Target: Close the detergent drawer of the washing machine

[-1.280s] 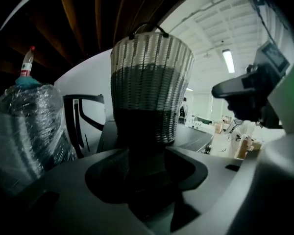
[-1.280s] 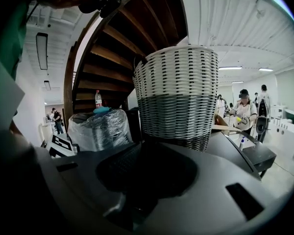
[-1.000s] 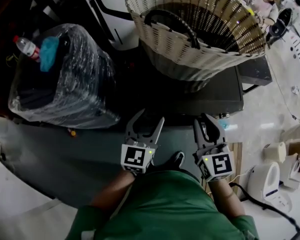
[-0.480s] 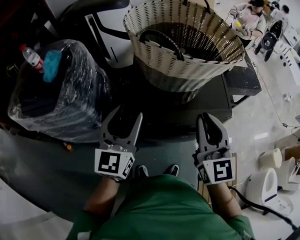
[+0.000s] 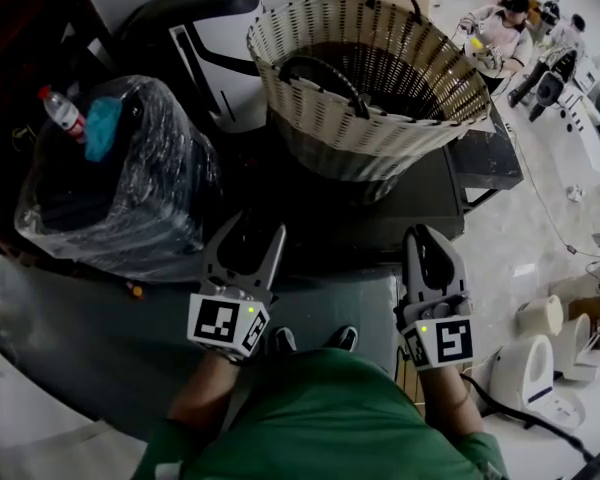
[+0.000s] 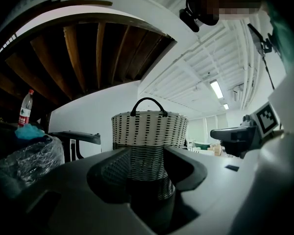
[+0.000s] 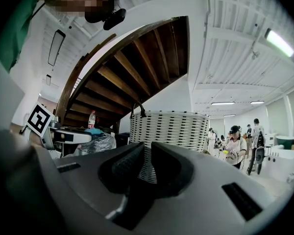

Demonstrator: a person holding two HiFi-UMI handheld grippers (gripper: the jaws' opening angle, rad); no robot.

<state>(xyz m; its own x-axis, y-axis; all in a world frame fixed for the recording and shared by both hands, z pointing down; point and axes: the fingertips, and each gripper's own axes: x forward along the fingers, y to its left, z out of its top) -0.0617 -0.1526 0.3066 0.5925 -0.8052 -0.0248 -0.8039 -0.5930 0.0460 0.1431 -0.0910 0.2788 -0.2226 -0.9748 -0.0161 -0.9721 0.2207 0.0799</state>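
The dark washing machine [image 5: 430, 198] stands in front of me with a wicker basket [image 5: 370, 68] on its top. I cannot make out a detergent drawer in any view. My left gripper [image 5: 248, 230] hangs level before the machine's front edge, its jaws wide open and empty; in the left gripper view [image 6: 146, 151] the basket [image 6: 149, 129] shows between them. To its right my right gripper [image 5: 423, 236] also points at the machine. Its jaws are closing, with only a narrow slit left [image 7: 147, 148] and nothing between them.
A plastic-wrapped dark bundle [image 5: 130, 178] with a bottle [image 5: 60, 108] and a blue cloth [image 5: 100, 123] on top stands at the left. A black and white device [image 5: 210, 28] sits behind. White appliances [image 5: 530, 363] lie on the floor at the right; people [image 5: 500, 23] sit far back.
Both grippers have risen in front of the machine and the left one has shifted left. The right gripper's jaws went from clearly apart to nearly together. The left jaws stayed wide.
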